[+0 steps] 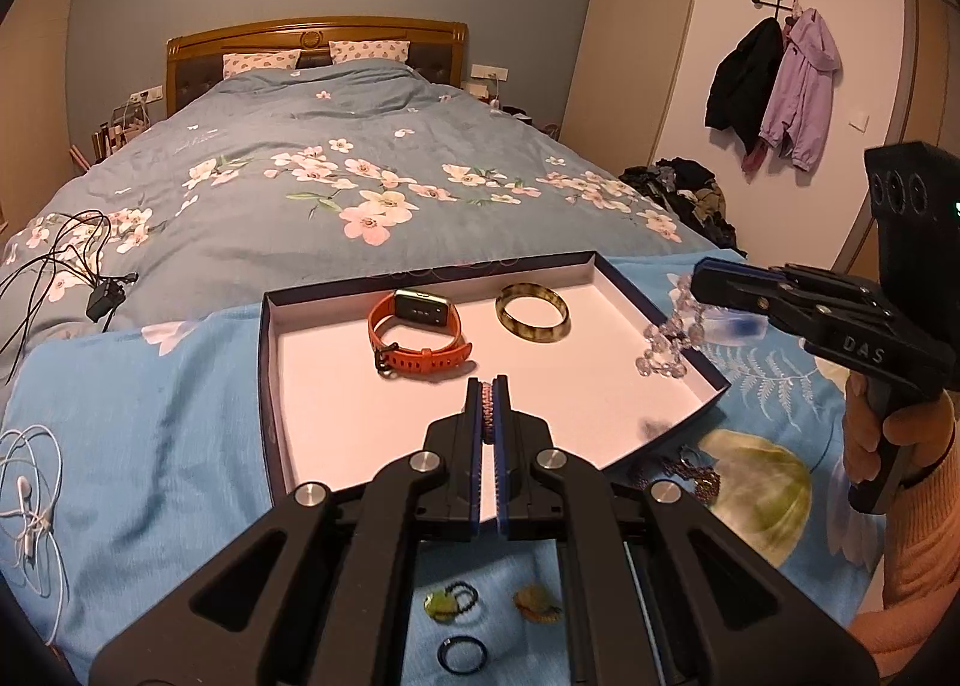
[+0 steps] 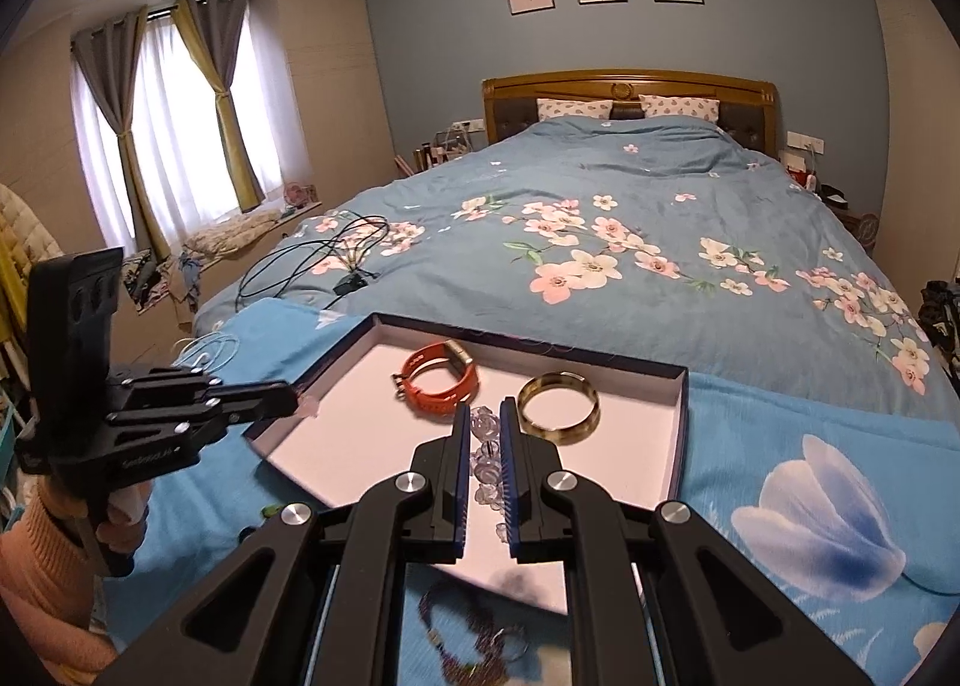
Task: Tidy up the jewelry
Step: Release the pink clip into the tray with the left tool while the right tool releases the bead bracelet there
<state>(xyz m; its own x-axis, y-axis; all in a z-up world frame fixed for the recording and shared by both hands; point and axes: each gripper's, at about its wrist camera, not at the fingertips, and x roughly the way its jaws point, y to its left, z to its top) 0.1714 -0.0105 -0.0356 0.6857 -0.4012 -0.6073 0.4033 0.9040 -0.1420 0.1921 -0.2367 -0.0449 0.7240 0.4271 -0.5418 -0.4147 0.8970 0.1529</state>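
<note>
A shallow dark-rimmed box lid (image 1: 288,386) with a white floor lies on the blue bedspread; it also shows in the right wrist view (image 2: 681,434). In it are an orange smartwatch (image 1: 417,335) (image 2: 441,380) and a green-brown bangle (image 1: 533,312) (image 2: 558,404). My left gripper (image 1: 489,386) is shut on a thin pink braided bracelet (image 1: 488,416) above the box's near part; it shows at the left of the right wrist view (image 2: 294,404). My right gripper (image 2: 485,410) is shut on a clear bead bracelet (image 2: 487,461), which hangs over the box's right edge (image 1: 666,335).
Loose pieces lie on the bedspread before the box: a dark beaded chain (image 2: 474,635) (image 1: 699,473), a green-charm hair tie (image 1: 450,602), a brown charm (image 1: 537,605), a blue ring (image 1: 462,653). Black cables (image 1: 66,260) and white earphones (image 1: 30,500) lie left.
</note>
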